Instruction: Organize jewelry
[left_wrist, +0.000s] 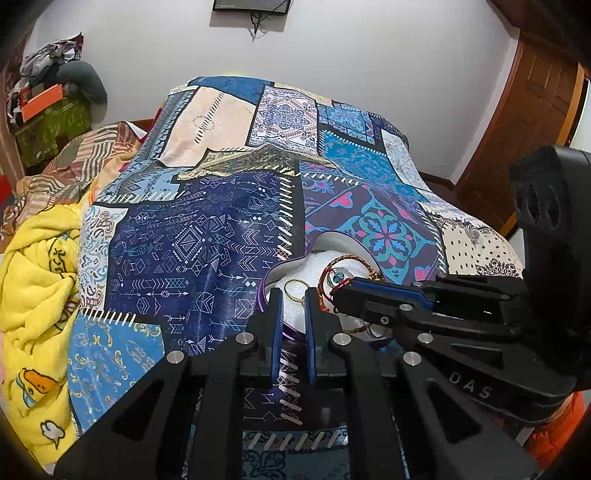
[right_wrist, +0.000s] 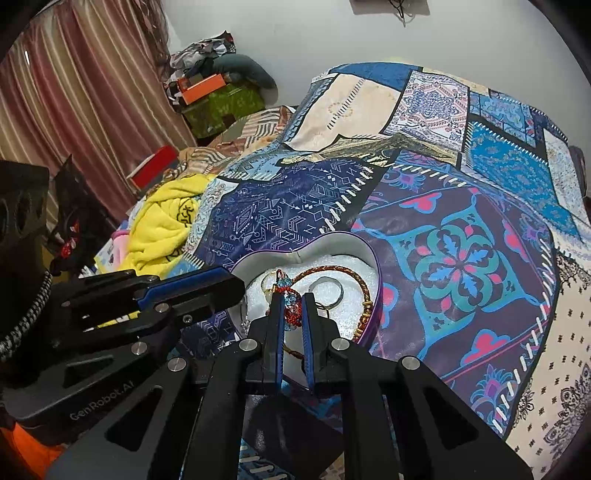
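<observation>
Jewelry lies in a heart-shaped purple tin on the patchwork bedspread: a braided bangle, rings and a beaded bracelet. Right claw is closed on the beaded bracelet at the tin's 6 o'clock edge; left claw, at 9 o'clock, is nearly closed and empty. Risk: lifting could snag the bangle, or tip the light tin on soft bedding.

Both my feeds evenly lit, soft indoor light, no hard shadows. Slight sheen on quilt satin patches. Heavy fisheye bending at edges, dark vignette in corners. White wall bright, not blown. Near gripper frames soft, compression smear on far clutter.
</observation>
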